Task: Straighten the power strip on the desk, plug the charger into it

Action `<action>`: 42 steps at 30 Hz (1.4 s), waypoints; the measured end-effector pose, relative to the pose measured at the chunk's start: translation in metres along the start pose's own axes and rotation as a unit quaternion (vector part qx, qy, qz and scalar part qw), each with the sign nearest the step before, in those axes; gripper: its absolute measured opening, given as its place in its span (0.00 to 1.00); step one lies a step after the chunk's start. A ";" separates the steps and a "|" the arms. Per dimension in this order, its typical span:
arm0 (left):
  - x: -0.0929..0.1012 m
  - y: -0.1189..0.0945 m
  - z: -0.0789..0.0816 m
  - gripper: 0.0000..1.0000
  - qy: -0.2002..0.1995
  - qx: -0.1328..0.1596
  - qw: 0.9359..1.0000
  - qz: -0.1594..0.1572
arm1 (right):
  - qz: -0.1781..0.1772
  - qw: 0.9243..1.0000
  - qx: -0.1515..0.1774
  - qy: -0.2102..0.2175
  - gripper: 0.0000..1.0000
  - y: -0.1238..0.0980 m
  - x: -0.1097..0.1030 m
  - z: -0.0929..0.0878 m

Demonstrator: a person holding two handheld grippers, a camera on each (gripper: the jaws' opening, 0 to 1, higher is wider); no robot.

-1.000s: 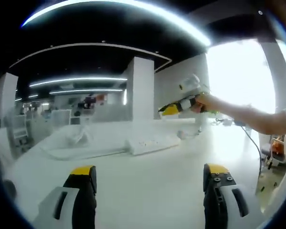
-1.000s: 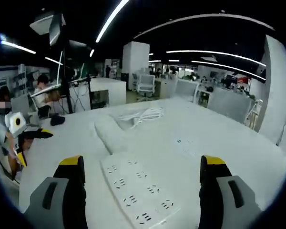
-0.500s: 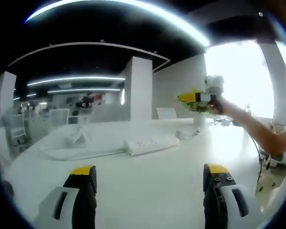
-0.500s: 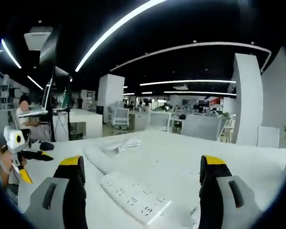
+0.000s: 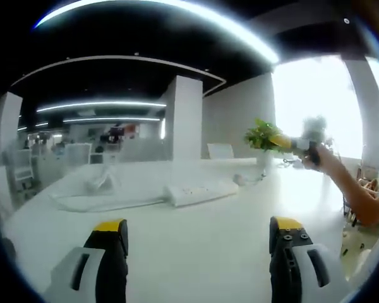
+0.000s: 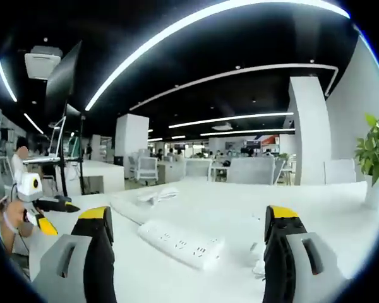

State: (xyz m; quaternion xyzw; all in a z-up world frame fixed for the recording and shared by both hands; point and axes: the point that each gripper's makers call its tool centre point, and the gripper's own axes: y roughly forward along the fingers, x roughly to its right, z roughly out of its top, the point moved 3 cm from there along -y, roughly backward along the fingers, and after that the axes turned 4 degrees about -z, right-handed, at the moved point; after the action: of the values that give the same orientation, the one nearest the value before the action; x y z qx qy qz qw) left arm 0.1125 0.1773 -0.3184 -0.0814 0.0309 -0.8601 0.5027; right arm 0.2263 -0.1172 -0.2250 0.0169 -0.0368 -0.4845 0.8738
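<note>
Right gripper (image 6: pixel 186 252): jaws spread wide, nothing between them, held above the white table (image 6: pixel 316 218). Left gripper (image 5: pixel 196 255): likewise wide open and empty, low over the table. Just beyond the right gripper's jaws lies the white power strip (image 6: pixel 180 243), flat on the table, long axis running obliquely across the view, sockets up. Judged: rigid plastic body, light, smooth shell that could slide on the table; best taken across its narrow width near one end so it pivots straight. Near its right end, a small white item with cord (image 6: pixel 258 260), possibly the charger; too blurred to confirm. Farther back, the strip's coiled white cable (image 6: pixel 156 194). Potted plant (image 6: pixel 374 161) at far table edge. No containers holding anything visible.
</note>
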 end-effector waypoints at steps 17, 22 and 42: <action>0.003 0.006 -0.002 0.96 0.001 -0.002 1.000 -0.009 | -0.053 0.998 0.026 -0.005 0.95 -0.027 -0.007 -0.022; 0.003 0.007 -0.002 0.96 0.002 -0.002 1.000 -0.010 | -0.046 0.996 0.076 -0.002 0.95 -0.021 -0.009 -0.008; 0.013 0.012 -0.003 0.96 0.003 -0.002 1.000 -0.024 | -0.190 0.981 0.031 -0.015 0.94 0.047 0.072 -0.039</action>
State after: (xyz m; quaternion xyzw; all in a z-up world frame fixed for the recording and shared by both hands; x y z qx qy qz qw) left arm 0.1160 0.1606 -0.3220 -0.0805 0.0323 -0.8720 0.4817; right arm 0.3071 -0.1533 -0.2578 0.0433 -0.0612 -0.6405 0.7643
